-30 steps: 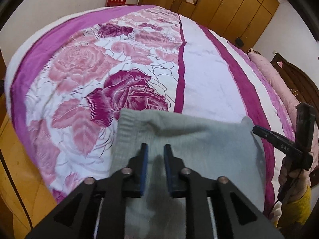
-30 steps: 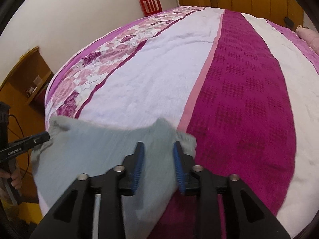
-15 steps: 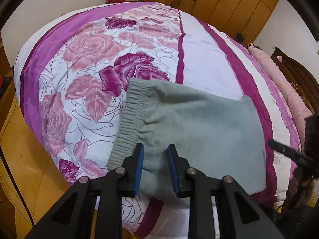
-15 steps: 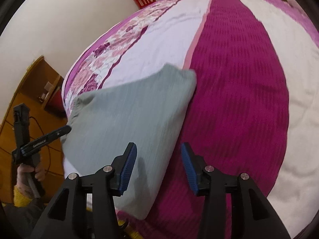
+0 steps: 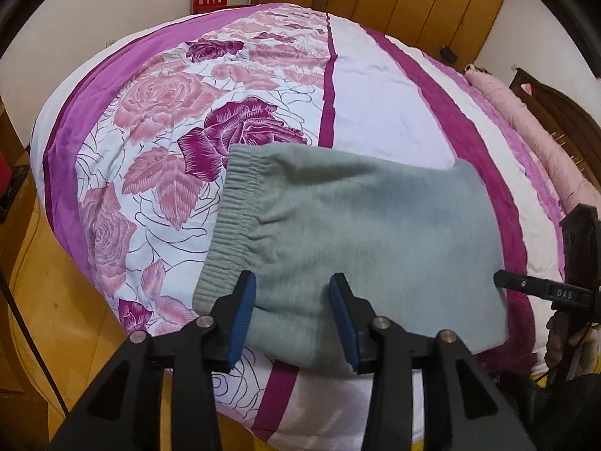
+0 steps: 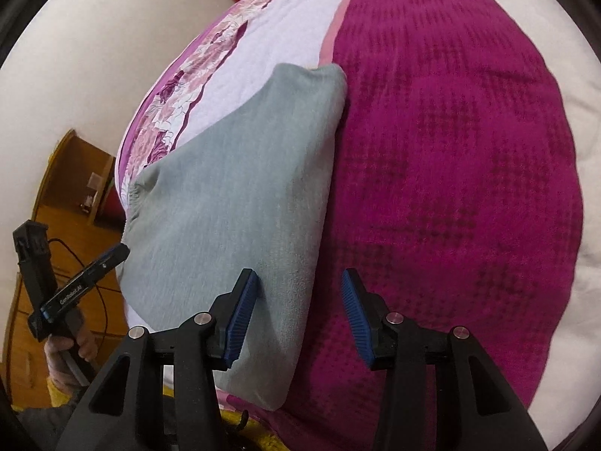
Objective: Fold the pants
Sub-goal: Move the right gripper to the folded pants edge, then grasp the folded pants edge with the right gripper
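Two grippers parted, nothing held | left (image 5: 292, 315) jaws just opened off pants (image 5: 360, 248); right (image 6: 299, 315) apart too | pants folded flat near bed (image 5: 390, 120) edge, likely released to rest

- The folded grey pants (image 6: 240, 203) lie on the bed (image 6: 450, 173), partly on its magenta stripe.
- The right gripper (image 6: 298, 315) hovers over the pants' near right edge, jaws apart, pressing nothing.
- The left gripper (image 6: 86, 274) sits at the pants' left edge, held by a hand (image 6: 67, 345).
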Available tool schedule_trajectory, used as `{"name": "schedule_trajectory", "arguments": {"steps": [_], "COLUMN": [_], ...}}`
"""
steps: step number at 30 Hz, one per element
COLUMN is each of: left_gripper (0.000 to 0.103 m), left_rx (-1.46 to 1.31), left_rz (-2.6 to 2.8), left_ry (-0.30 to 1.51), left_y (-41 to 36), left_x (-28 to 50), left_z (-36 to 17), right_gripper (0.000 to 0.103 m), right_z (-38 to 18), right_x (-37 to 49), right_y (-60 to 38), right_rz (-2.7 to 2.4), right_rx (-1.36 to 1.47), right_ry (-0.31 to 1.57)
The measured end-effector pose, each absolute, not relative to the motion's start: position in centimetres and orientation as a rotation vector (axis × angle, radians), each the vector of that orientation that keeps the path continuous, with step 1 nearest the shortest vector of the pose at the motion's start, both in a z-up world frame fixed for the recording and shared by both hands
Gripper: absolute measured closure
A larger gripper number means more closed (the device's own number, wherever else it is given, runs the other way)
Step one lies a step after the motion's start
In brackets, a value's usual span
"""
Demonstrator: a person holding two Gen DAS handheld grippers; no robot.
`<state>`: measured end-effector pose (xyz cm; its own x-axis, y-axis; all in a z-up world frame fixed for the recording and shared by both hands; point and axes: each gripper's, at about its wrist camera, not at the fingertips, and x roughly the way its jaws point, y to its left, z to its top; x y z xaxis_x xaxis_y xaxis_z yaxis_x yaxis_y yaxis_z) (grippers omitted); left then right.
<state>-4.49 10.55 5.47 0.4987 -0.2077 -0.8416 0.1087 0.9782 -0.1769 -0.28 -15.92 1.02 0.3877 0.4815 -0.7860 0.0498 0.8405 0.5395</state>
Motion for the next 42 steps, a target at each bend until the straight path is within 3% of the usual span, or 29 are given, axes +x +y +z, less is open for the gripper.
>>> {"name": "schedule_trajectory", "arguments": {"steps": [17, 23, 25, 42], "left_gripper": [0.052, 0.051, 0.051, 0.051], "left_rx": [-0.084, -0.080, -0.072, 0.041], "left_rz": [-0.190, -0.188, -0.189, -0.350], "left_ry": [1.031, 1.031, 1.023, 0.987], "left_y": [10.1, 9.9, 9.8, 4.4], "left_x": [-4.4, -4.4, -4.5, -5.3], "left_z": [5.2, 5.3, 5.5, 6.7], "right_gripper": [0.056, 0.087, 0.091, 0.093], "right_z": [-0.8, 1.0, 2.2, 11.5], "right_x": [-0.2, -0.8, -1.0, 0.0], "right_y": [-16.1, -15.7, -15.5, -11.8], "right_rz": [0.323, 0.364, 0.381, 0.552], "right_rx": [0.647, 0.622, 0.590, 0.396], "right_ry": [1.166, 1.085, 1.041, 0.847]}}
